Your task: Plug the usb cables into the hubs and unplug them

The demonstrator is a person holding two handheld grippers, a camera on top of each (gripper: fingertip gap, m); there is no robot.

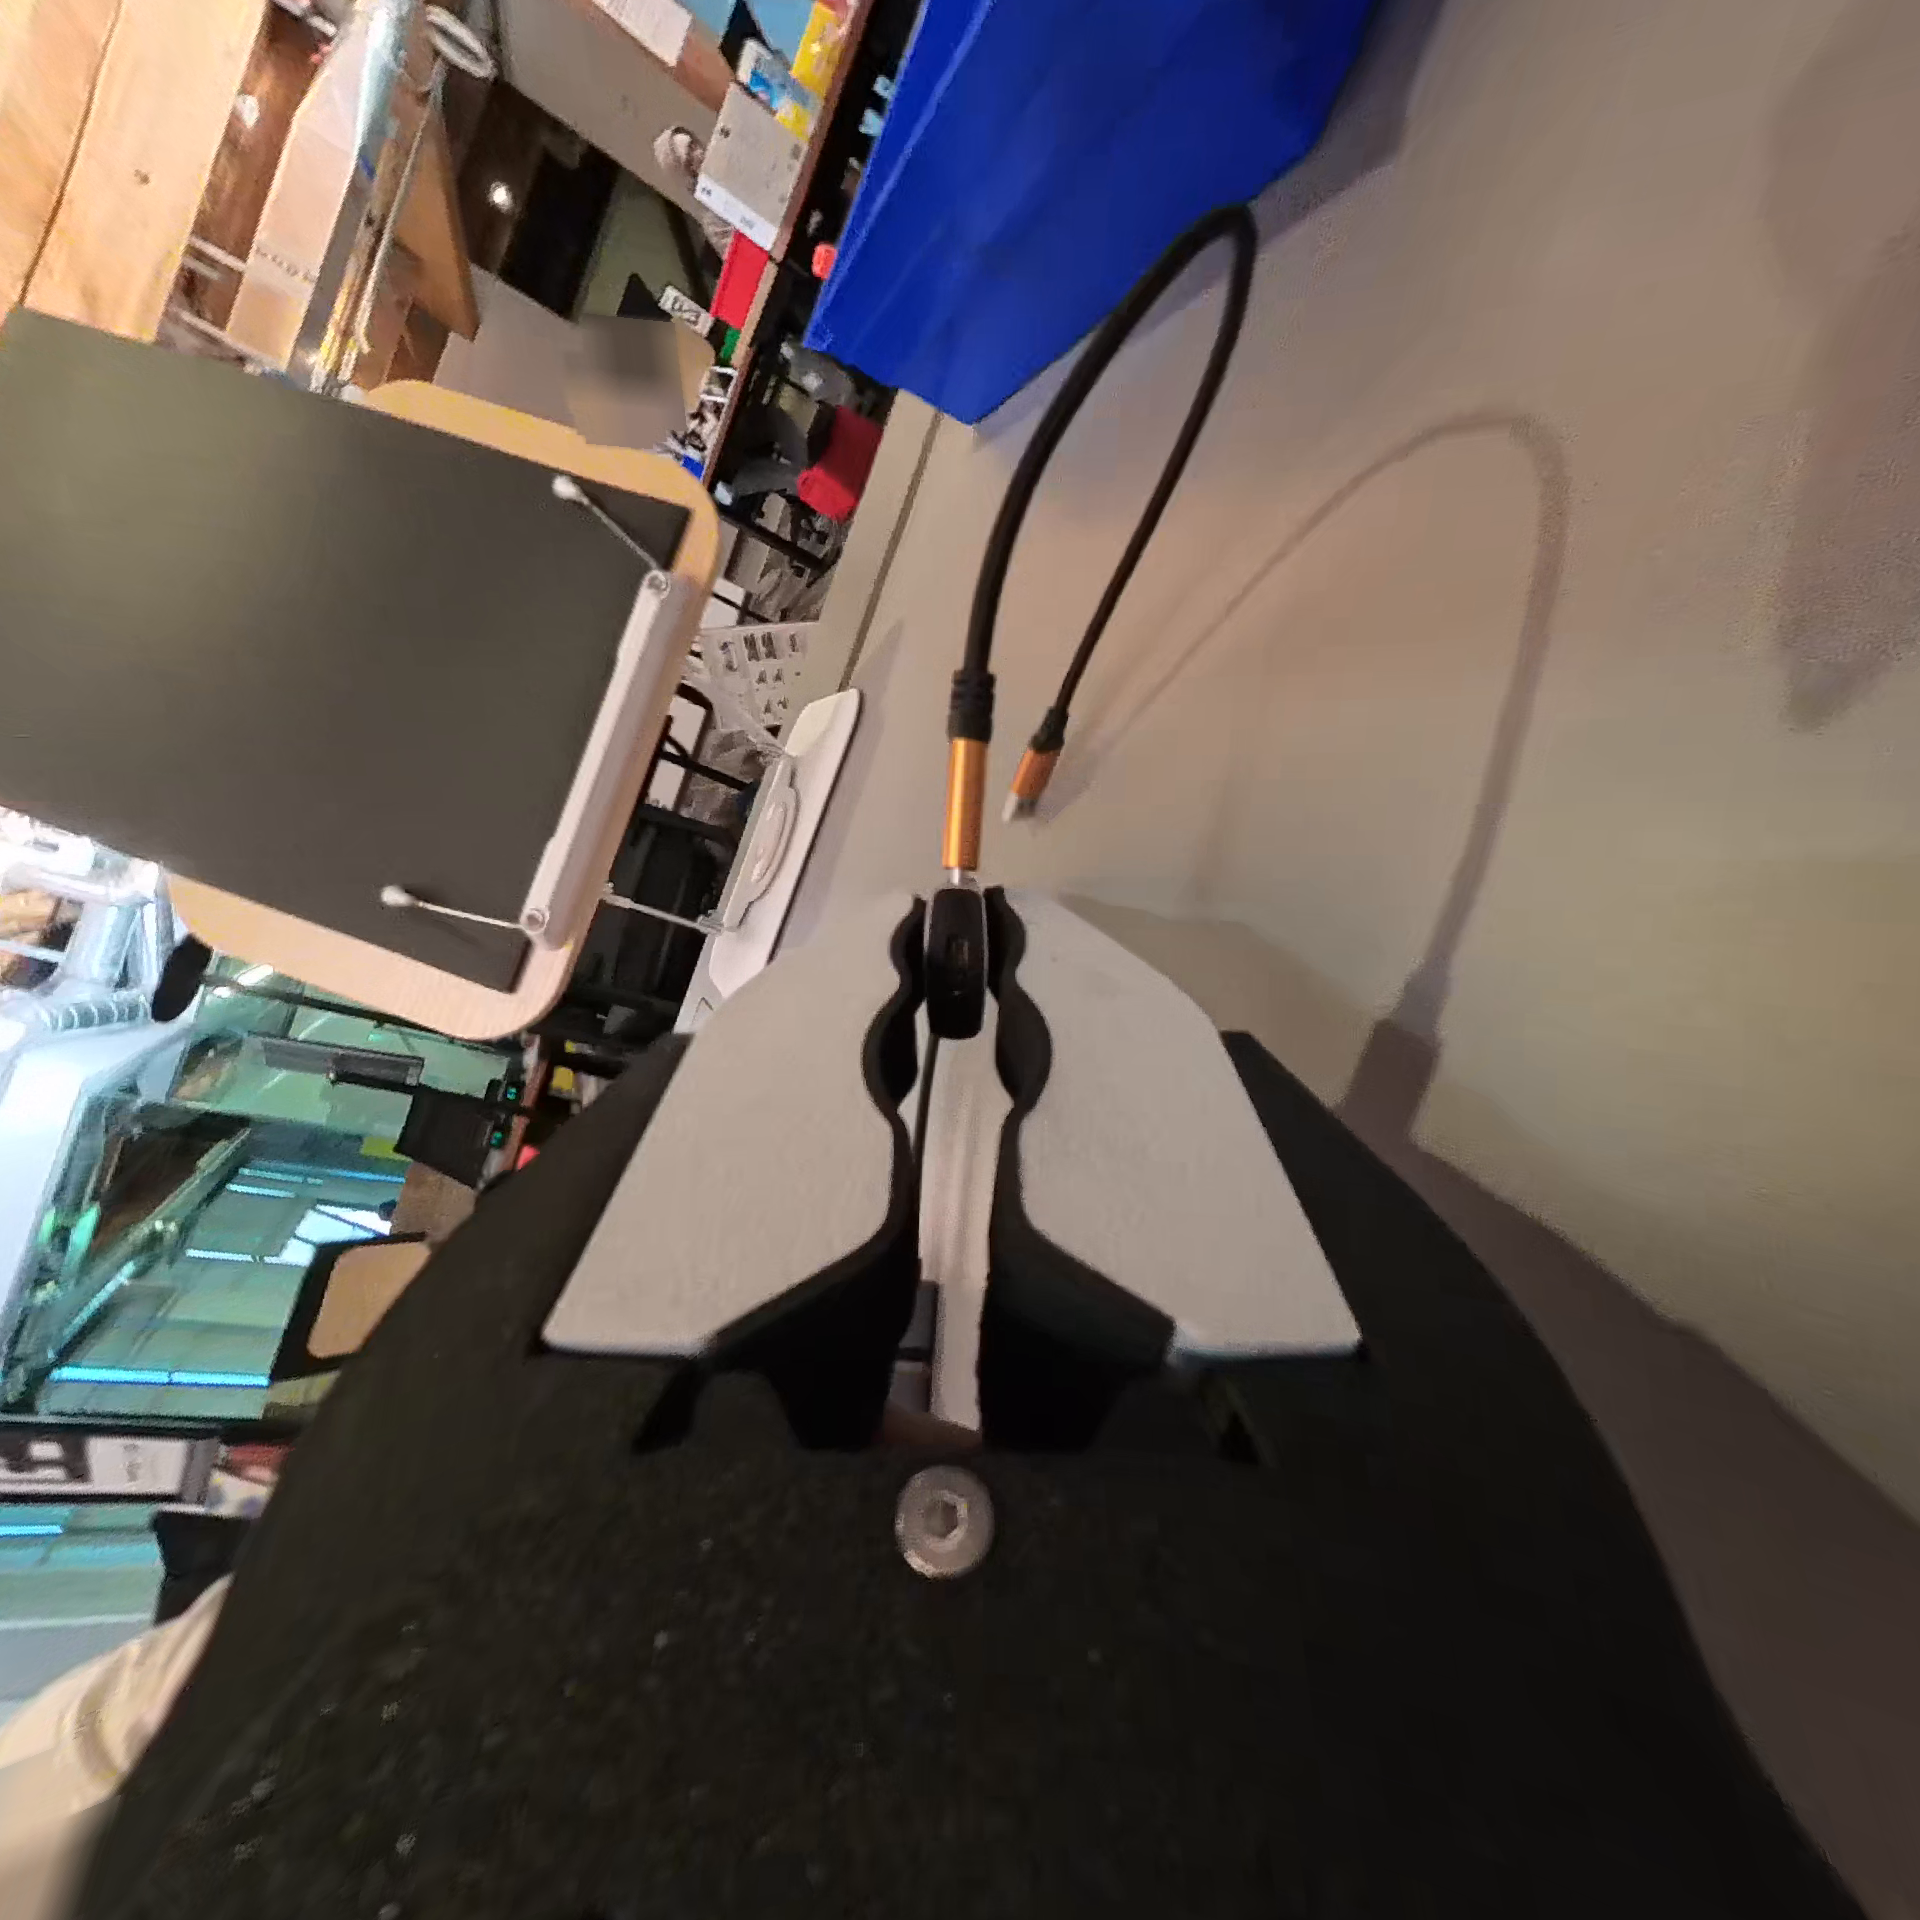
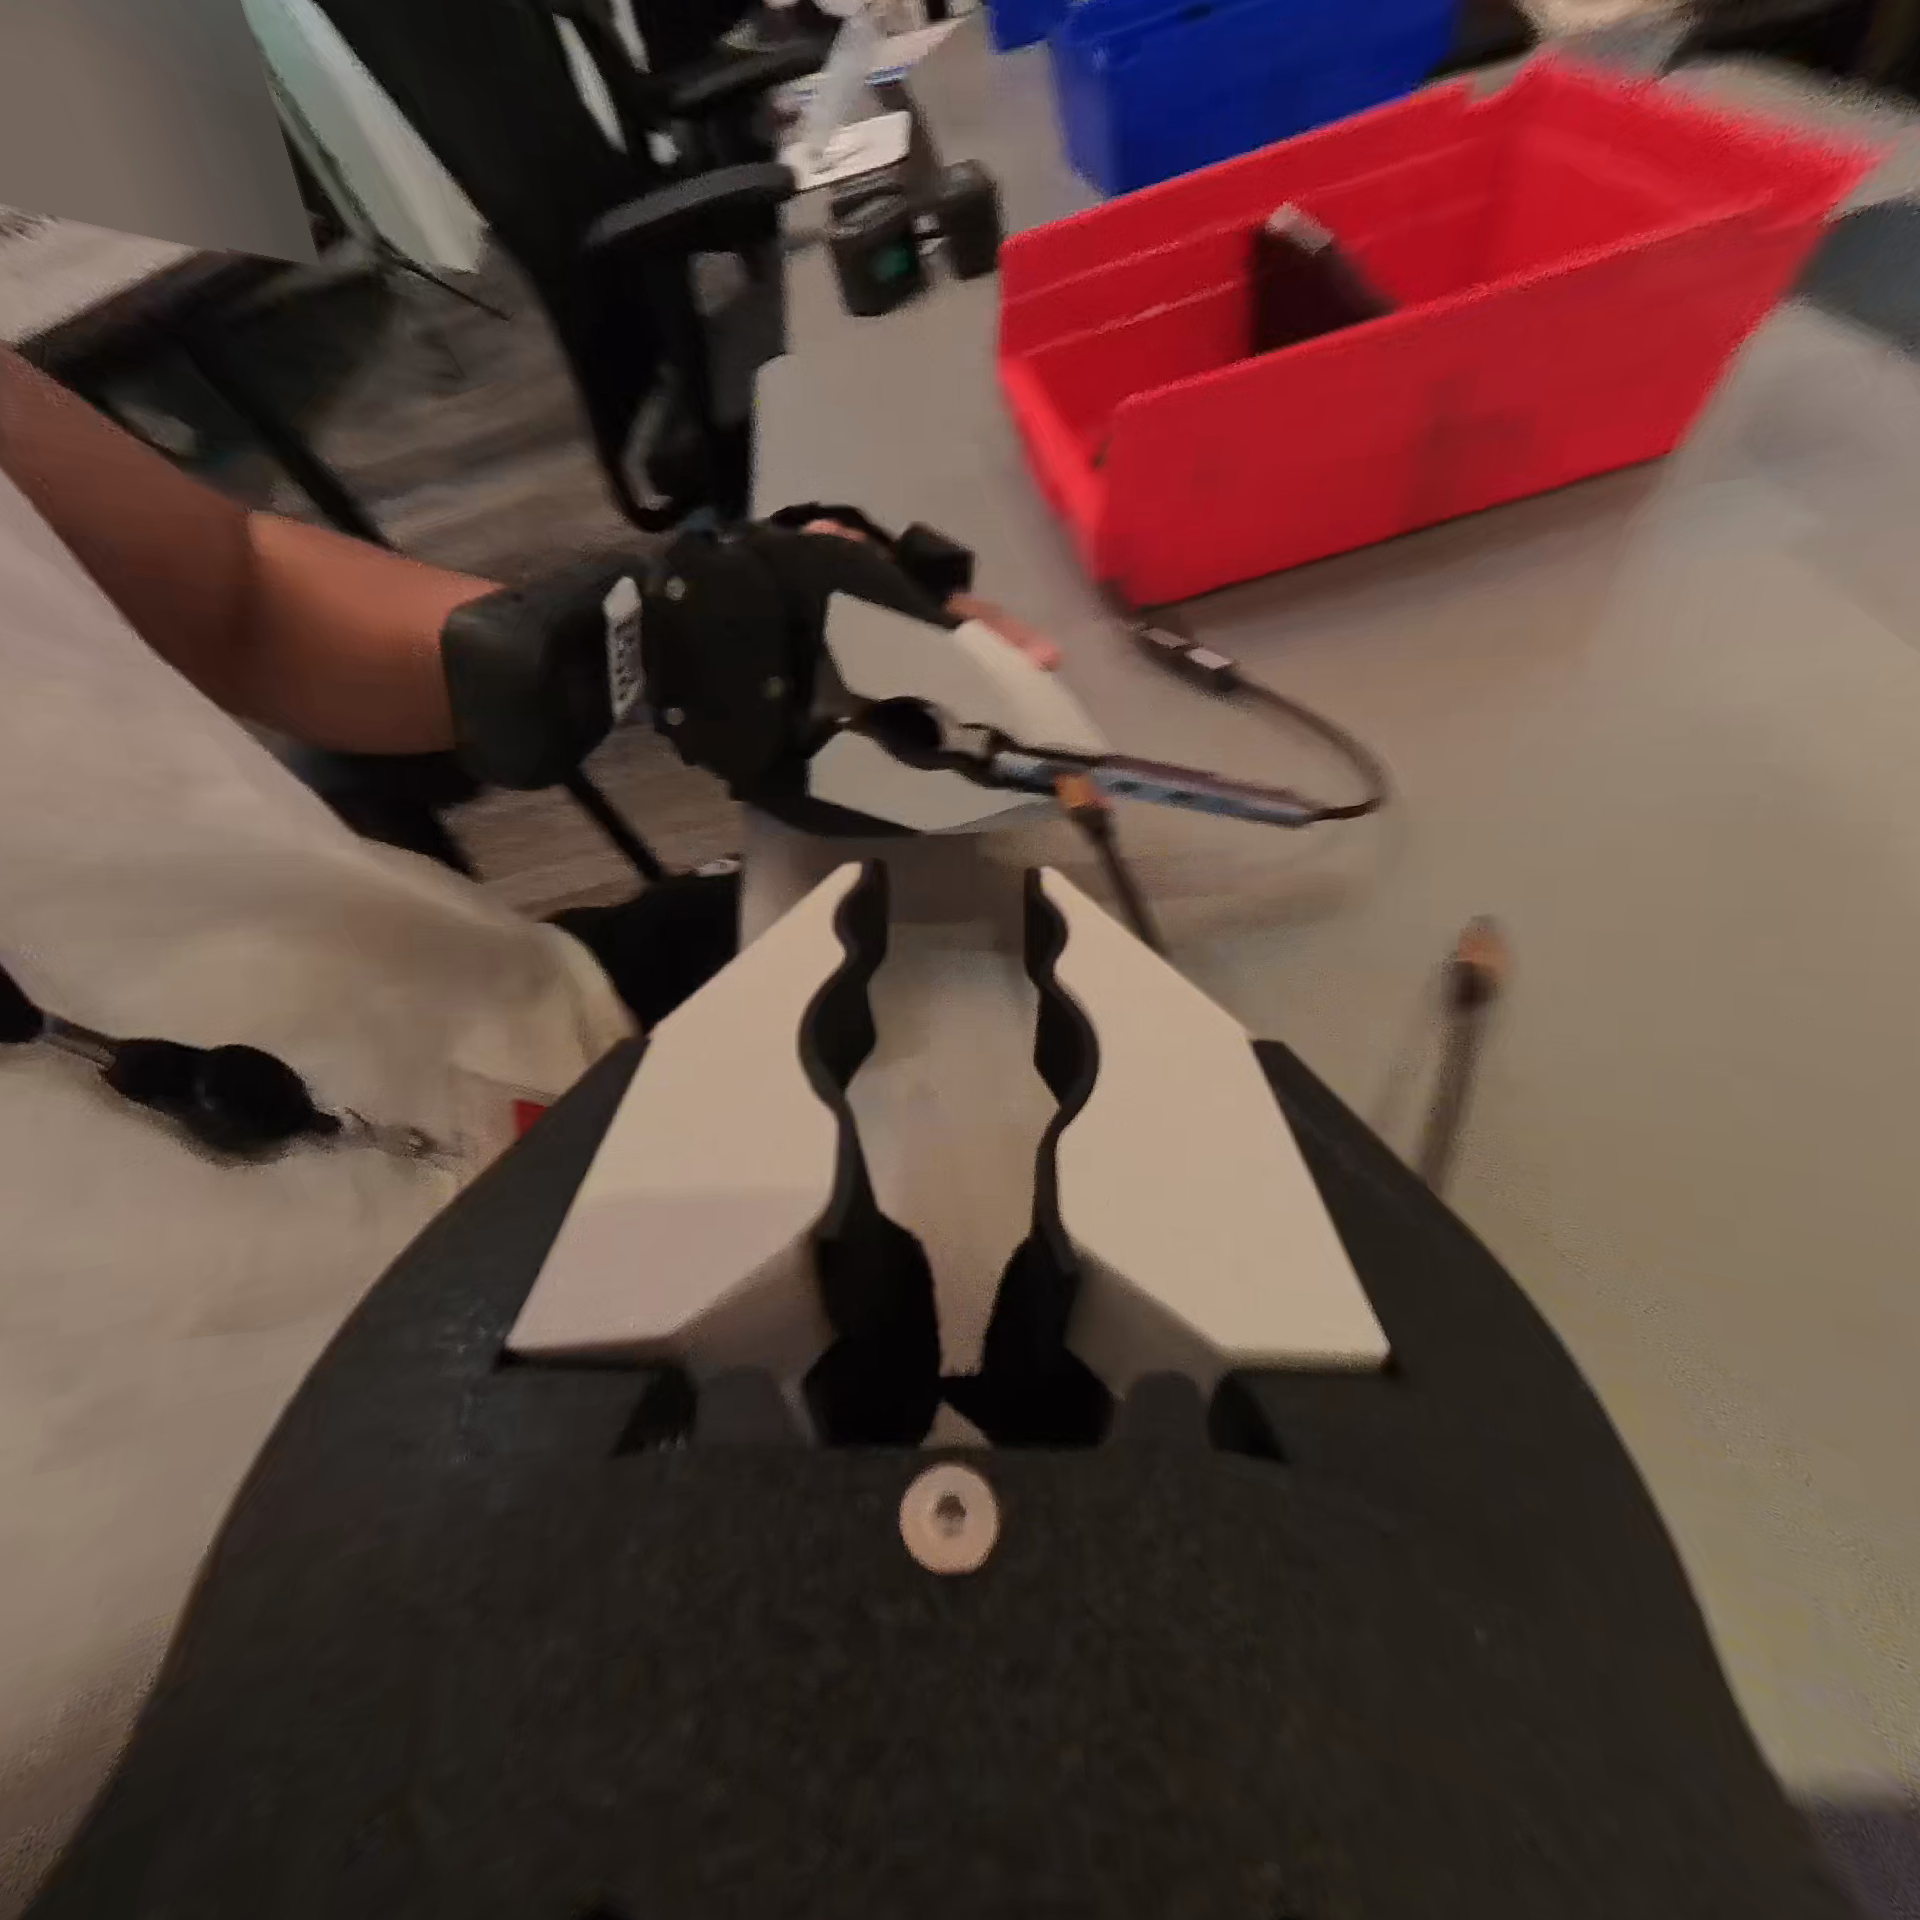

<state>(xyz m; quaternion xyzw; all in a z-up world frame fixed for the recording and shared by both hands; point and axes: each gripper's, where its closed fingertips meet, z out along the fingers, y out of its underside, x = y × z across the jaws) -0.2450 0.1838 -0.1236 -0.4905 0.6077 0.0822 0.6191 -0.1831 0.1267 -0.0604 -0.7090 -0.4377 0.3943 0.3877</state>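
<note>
currently left gripper (image 1: 956, 914) jaws clamp the hub (image 1: 956, 971) mid-frame, orange plug (image 1: 961, 795) seated in it; right gripper (image 2: 951, 883) jaws wide, empty. cable (image 1: 1122, 416) looks light and floppy, so i'd grip the rigid plug shell, not the cord

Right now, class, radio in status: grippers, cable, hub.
Left gripper shut on hub. Orange plug seated; far plug loose. Right gripper open, empty.
</note>
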